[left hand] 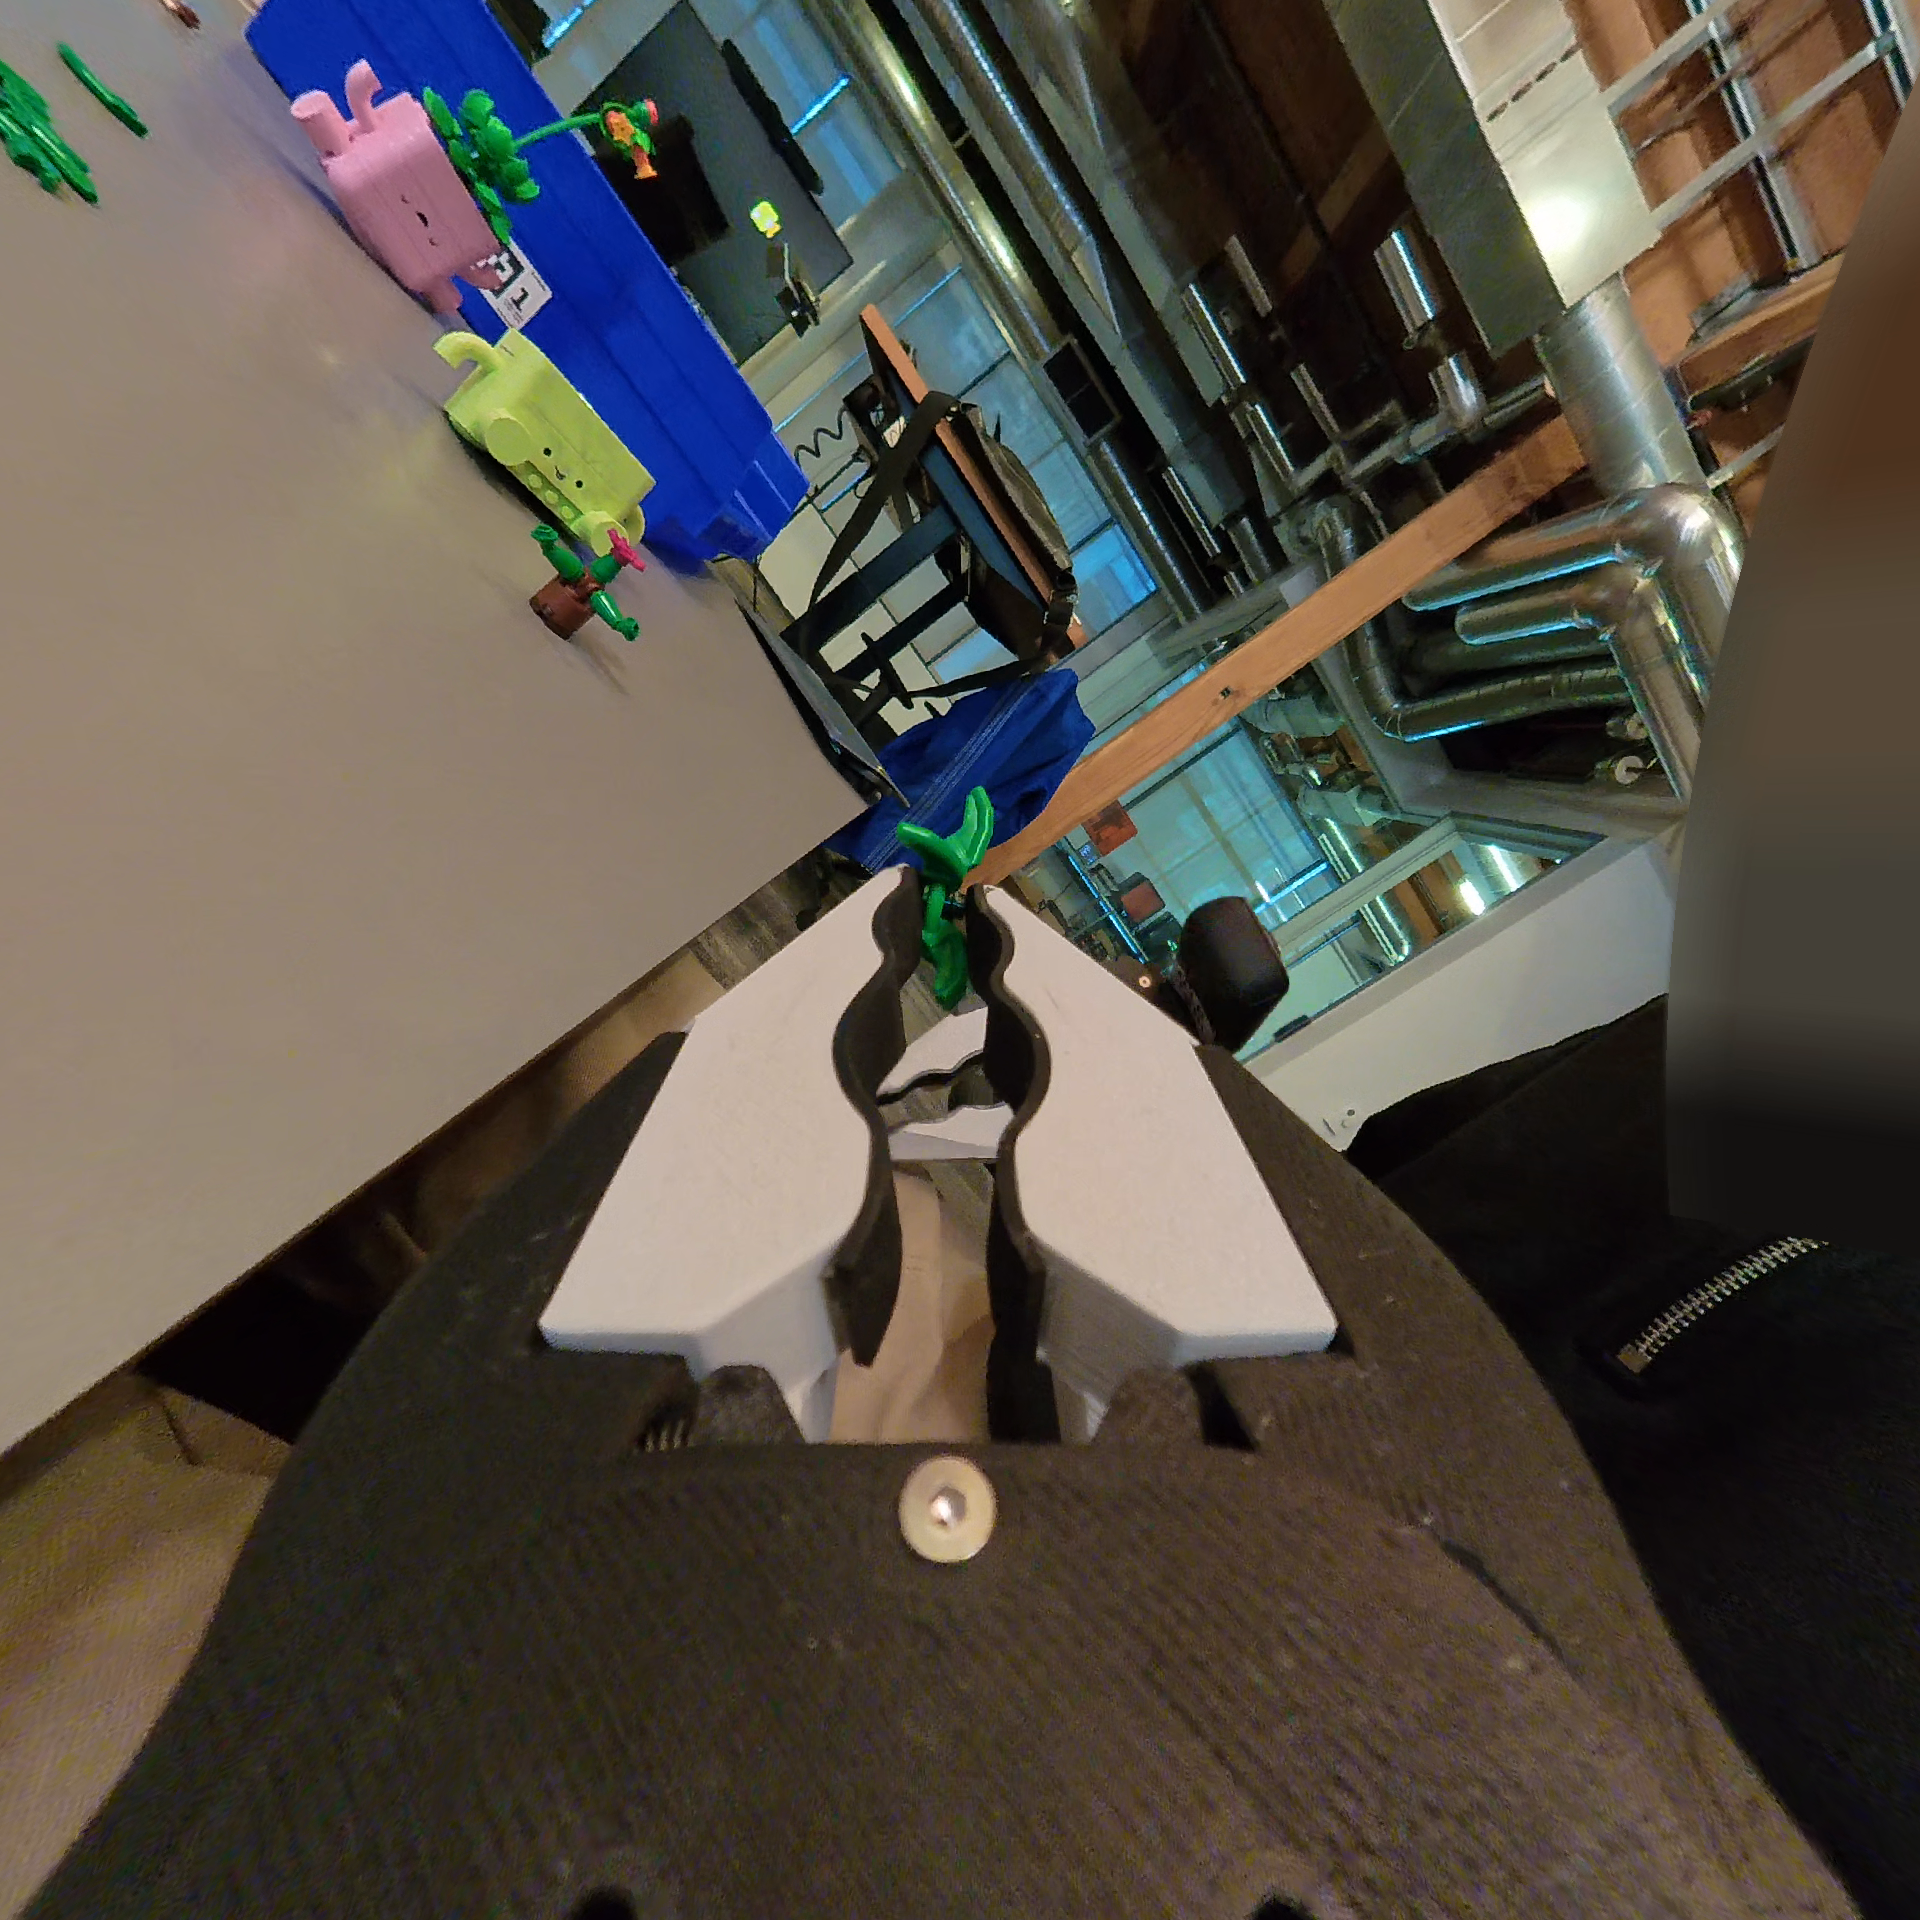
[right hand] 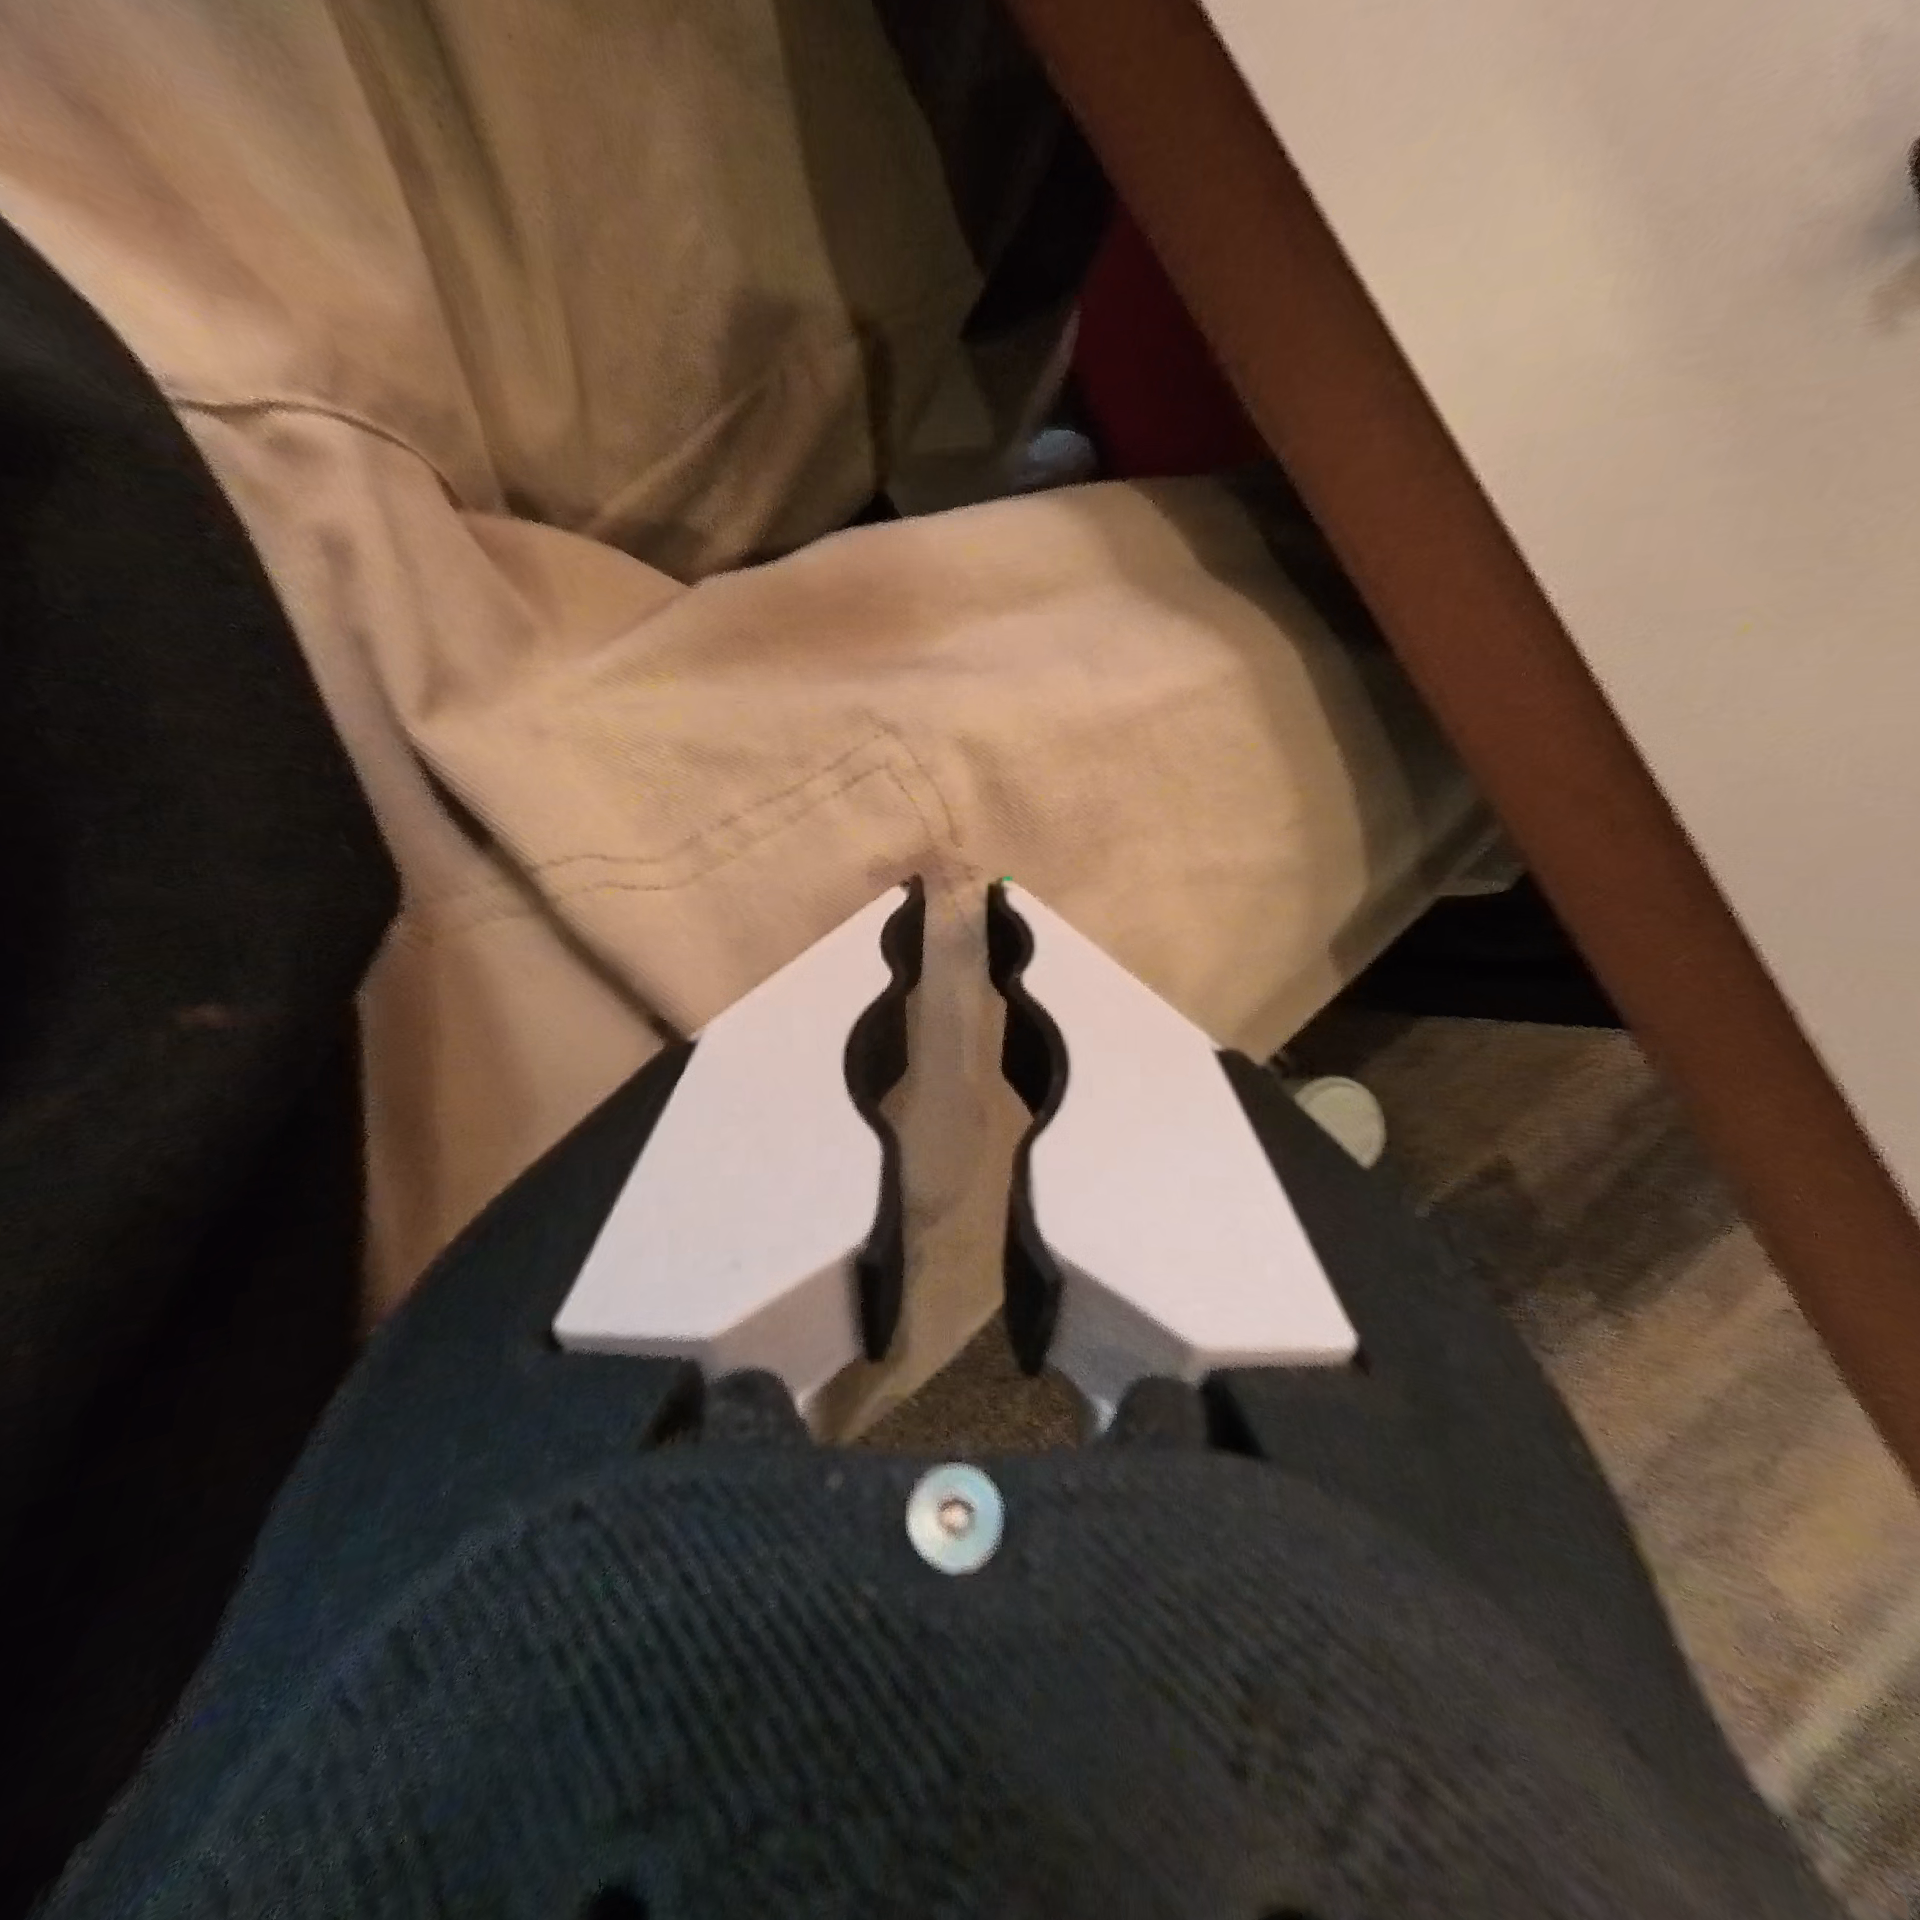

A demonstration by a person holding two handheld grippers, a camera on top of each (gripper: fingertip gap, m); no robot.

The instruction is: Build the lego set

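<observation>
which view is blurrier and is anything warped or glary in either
Right wrist view is blurrier: beige trousers and table edge smear, right gripper soft. Left wrist view is sharper on the green leaf piece in the left gripper; wide-angle tilt warps the table, glare on ceiling ducts.

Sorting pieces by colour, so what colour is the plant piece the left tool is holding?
Green; the plant piece shows best in the left wrist view.

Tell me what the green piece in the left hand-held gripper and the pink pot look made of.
Green leaf piece: seemingly hard moulded plastic, glossy, with bright highlights. Pink pot: probably the same plastic, smooth, slightly satin, with crisp moulded edges.
</observation>
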